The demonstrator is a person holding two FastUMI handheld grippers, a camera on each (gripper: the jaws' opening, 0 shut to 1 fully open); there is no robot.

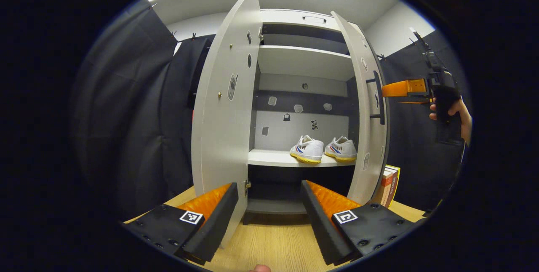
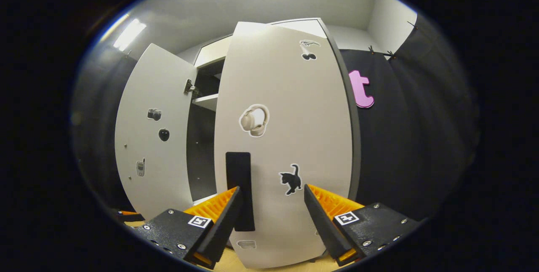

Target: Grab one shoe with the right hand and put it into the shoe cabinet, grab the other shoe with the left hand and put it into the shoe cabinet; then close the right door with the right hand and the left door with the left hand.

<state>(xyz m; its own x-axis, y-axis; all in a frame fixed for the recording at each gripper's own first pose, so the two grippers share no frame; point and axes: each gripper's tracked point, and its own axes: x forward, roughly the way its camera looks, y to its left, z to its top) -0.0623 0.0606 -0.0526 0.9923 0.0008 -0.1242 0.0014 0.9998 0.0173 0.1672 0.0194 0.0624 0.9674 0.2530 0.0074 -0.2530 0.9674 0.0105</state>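
Two white shoes, one (image 1: 306, 150) beside the other (image 1: 341, 149), stand side by side on the cabinet's lower shelf (image 1: 269, 159). The left door (image 1: 223, 108) stands wide open. The right door (image 1: 367, 108) is swung partway toward the opening. My left gripper (image 1: 269, 198) is open, low in front of the cabinet and apart from it. My right gripper (image 2: 271, 194) is open against the outer face of the right door (image 2: 290, 129), its left fingertip beside the black handle (image 2: 240, 179). In the left gripper view the right gripper (image 1: 404, 89), held by a hand (image 1: 452, 114), reaches the door's edge by the handle (image 1: 378, 95).
The cabinet has an upper shelf (image 1: 303, 61) and a dark bottom compartment (image 1: 278, 188). Books (image 1: 389, 185) stand on the wooden floor (image 1: 269, 242) right of the cabinet. Black cloth walls surround the booth. The left door (image 2: 153, 137) carries small stickers.
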